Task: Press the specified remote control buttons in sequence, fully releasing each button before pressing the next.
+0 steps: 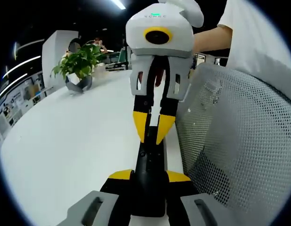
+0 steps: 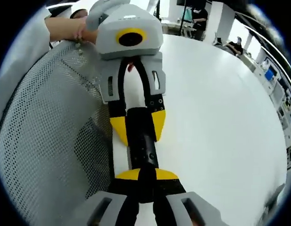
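At the near edge of the white surface (image 1: 65,146), beside a mesh chair back (image 1: 239,141), the left hand-held gripper (image 1: 149,175) clamps one end of a black remote control (image 1: 150,165), jaws closed on its sides. The right hand-held gripper (image 2: 146,173), facing it, has its yellow tips nearly shut, touching or hovering at the remote's far end; pressing or releasing, I cannot tell. Next probably calls for a full lift before another button. The buttons are too dark to make out.
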